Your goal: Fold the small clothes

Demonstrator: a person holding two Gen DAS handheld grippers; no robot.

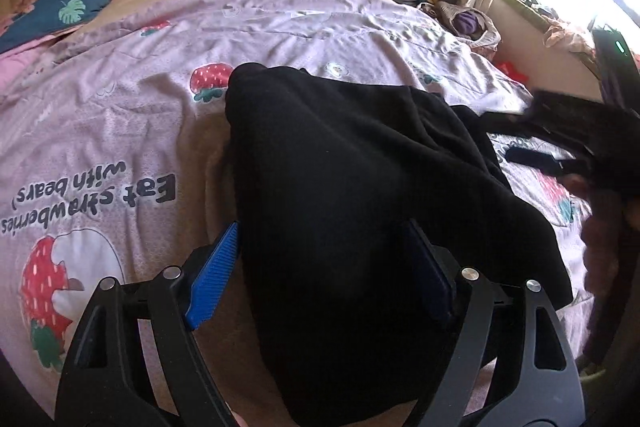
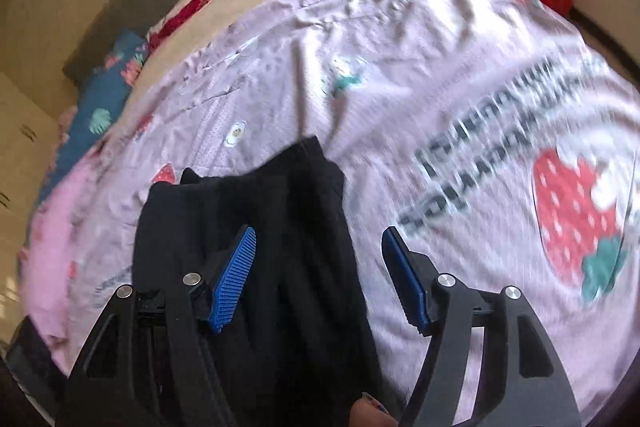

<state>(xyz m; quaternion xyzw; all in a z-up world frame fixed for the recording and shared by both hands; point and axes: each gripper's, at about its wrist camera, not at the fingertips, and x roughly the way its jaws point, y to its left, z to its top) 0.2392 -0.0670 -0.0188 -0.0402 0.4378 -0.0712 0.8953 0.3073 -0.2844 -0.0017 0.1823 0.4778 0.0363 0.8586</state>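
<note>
Bed w/ lilac strawberry-print duvet (image 1: 120,115). Black soft fabric garment (image 1: 340,187), frame centre, bunched. Left gripper (image 1: 324,275) & right gripper (image 2: 316,279): both wide, holding nothing. Step: pre-fold; next likely needs edge grab, spreading flat.

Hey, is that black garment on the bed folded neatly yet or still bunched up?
Still bunched up. The black garment lies in loose, uneven humps and ridges on the strawberry bedsheet, with no flat squared edges.
</note>
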